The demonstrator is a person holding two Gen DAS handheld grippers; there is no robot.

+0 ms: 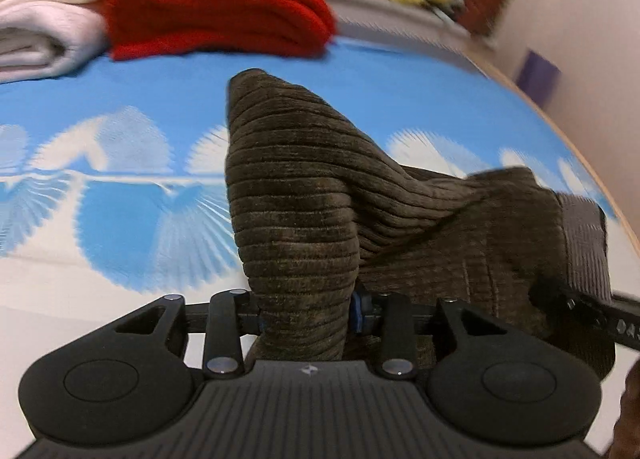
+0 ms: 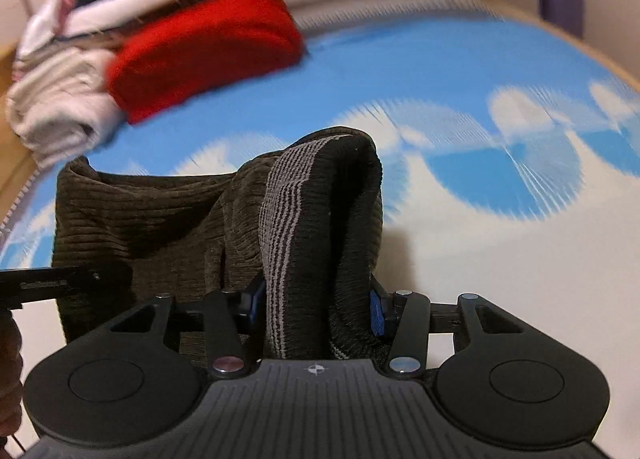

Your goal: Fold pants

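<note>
I see the brown corduroy pants [image 1: 320, 199] bunched up off the blue-and-white patterned surface [image 1: 120, 219], strung between both grippers. My left gripper [image 1: 306, 315] has its jaws pinching a fold of corduroy. My right gripper [image 2: 318, 307] has its jaws clamped on the striped waistband [image 2: 284, 227]. A folded red garment [image 1: 216, 7] lies beyond.

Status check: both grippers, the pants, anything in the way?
Left gripper shut on brown corduroy pants. Right gripper shut on striped waistband. Red folded cloth stacked beyond, clear of pants.
</note>
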